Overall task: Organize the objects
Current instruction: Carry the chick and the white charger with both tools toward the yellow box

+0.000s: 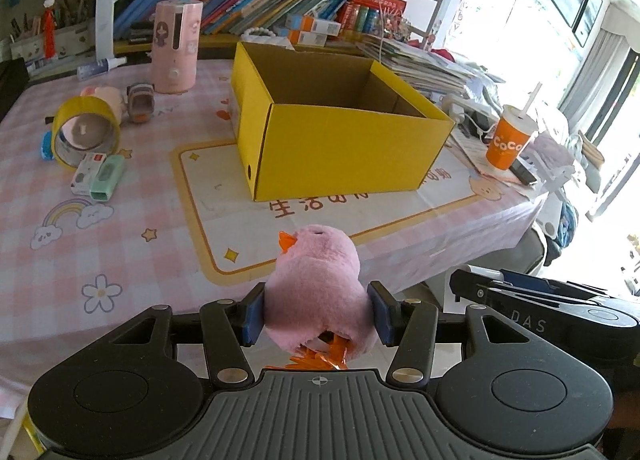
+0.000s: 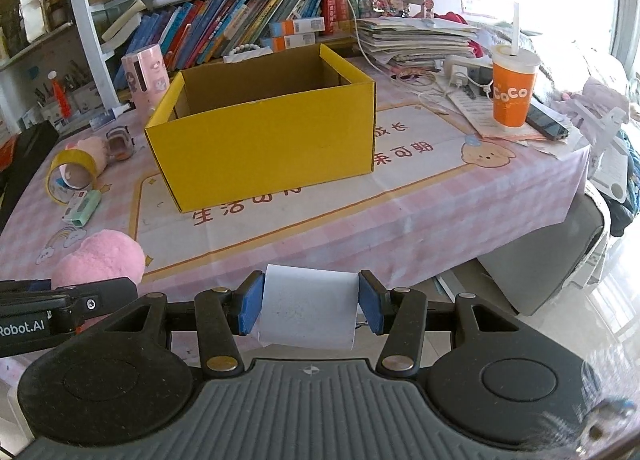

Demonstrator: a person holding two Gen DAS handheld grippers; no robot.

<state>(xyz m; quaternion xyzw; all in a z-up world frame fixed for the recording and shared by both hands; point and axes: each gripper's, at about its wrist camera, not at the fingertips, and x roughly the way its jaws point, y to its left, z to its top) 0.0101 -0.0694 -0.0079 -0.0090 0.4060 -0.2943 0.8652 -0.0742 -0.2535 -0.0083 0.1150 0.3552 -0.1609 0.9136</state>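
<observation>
Early stage: yellow box (image 1: 340, 132) looks empty as far as its interior shows; left gripper (image 1: 316, 314) is clamped on the pink plush bird (image 1: 316, 284), right gripper (image 2: 308, 308) on a white paper roll (image 2: 308, 310), both held short of the box near the table edge. Left to sort, probably: tape roll (image 1: 86, 132), green case (image 1: 107, 178) and small items beside them. Box floor near its front wall is hidden, and the bird's face can't be seen.

2 wrist views, table's near edge, both facing yellow box (image 1: 336, 128)

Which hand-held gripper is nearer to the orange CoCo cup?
Right, as a judgement. The right hand-held gripper, holding a white roll, is on the cup's side; the left hand-held gripper, holding the pink plush bird, sits farther left.
</observation>
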